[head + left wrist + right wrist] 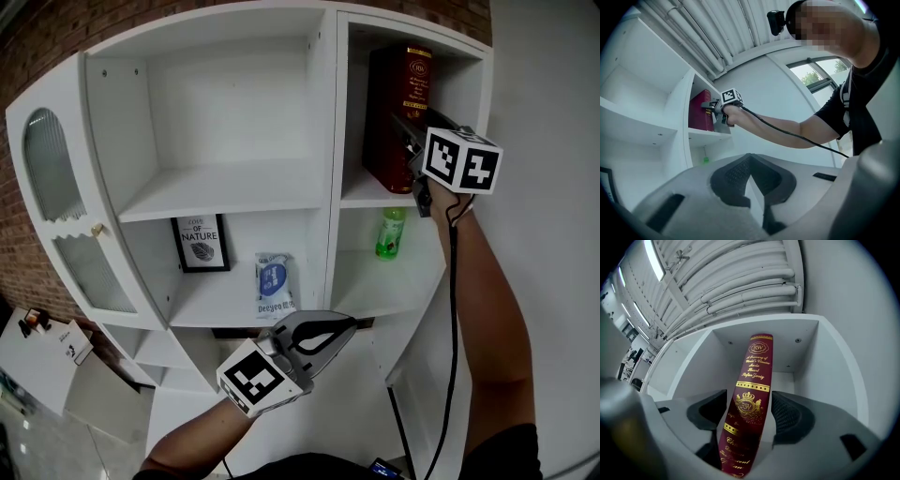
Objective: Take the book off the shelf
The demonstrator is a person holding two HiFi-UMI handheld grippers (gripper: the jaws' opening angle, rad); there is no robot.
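We see a glossy maroon cover with shiny gold-foil lettering on the book [754, 366], and smooth white board with a faint sheen on the shelf [225, 187]. The right gripper [749, 414] looks like matt grey plastic, with dark, finely textured pads [790, 416]. At the far left, the wall [42, 42] is rough red brick and the cabinet door [47, 159] holds ribbed glass.

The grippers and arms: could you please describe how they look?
The left gripper and right gripper are grey with dark pads; each bears a white cube with black square markers. A black cable leaves the right one. Short black sleeve.
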